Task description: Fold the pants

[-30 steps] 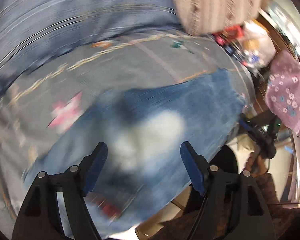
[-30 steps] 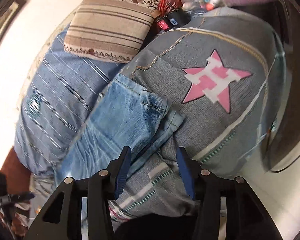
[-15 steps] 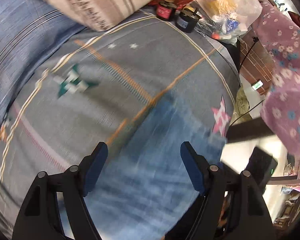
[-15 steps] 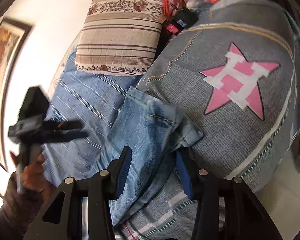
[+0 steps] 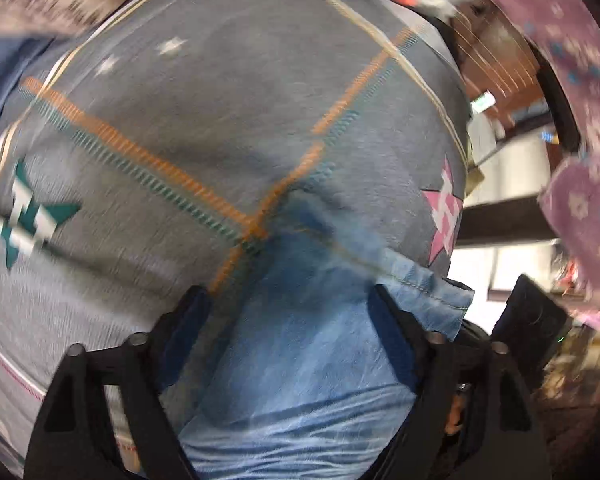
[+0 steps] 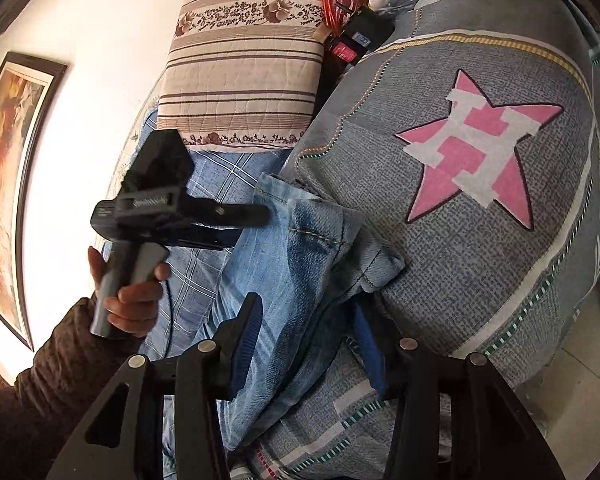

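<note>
Light blue jeans (image 6: 284, 248) lie along the bed, their leg hem folded up at the edge of the grey star bedspread (image 6: 460, 240). My right gripper (image 6: 306, 320) is low over the hem end, its jaws closed on a bunch of denim. A hand holds my left gripper (image 6: 260, 216) over the leg's far side. In the left wrist view, the left gripper (image 5: 286, 294) points steeply down at the jeans (image 5: 320, 360). Its jaws are opening wide. Denim lies beneath and between them, but the pads do not press on it.
A striped pillow (image 6: 244, 72) and a blue checked sheet (image 6: 204, 184) lie beyond the jeans. Bottles and bags (image 6: 356, 36) crowd the bed's head. A purple floral cloth (image 5: 580, 80) hangs off the bed's side. A framed picture (image 6: 8, 160) hangs on the wall.
My left gripper swept across the bed to the jeans hem, tipped downward and spread its jaws wider. It came into the right wrist view from the left. The right gripper hardly moved.
</note>
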Action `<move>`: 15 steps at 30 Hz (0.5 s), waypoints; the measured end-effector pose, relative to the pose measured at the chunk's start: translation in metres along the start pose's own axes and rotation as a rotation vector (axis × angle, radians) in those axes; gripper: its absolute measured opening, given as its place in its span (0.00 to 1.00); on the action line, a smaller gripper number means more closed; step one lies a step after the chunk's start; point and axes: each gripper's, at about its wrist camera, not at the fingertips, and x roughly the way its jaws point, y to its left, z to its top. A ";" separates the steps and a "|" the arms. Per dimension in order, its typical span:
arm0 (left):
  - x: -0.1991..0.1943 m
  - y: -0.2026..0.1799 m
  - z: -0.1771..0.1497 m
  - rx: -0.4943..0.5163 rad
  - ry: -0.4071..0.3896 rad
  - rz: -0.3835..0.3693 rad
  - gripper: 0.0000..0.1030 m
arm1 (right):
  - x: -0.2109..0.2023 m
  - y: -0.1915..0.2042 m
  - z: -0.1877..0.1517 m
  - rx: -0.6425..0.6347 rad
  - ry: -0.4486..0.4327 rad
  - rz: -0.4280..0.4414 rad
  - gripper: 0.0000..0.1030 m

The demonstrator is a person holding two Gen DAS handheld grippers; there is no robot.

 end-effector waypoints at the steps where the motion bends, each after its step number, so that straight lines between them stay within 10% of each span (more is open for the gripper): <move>1: 0.001 -0.006 0.000 0.019 0.005 -0.011 0.81 | 0.000 0.000 0.000 -0.001 0.001 0.000 0.46; 6: 0.010 -0.031 -0.002 0.145 -0.001 0.038 0.80 | 0.001 0.001 0.003 -0.017 -0.001 0.000 0.44; 13: -0.007 -0.011 -0.013 0.066 -0.094 0.007 0.10 | 0.006 -0.001 0.007 -0.016 0.005 -0.015 0.21; 15: -0.013 -0.016 -0.020 0.066 -0.129 -0.006 0.08 | 0.005 0.006 0.007 -0.053 0.007 -0.029 0.14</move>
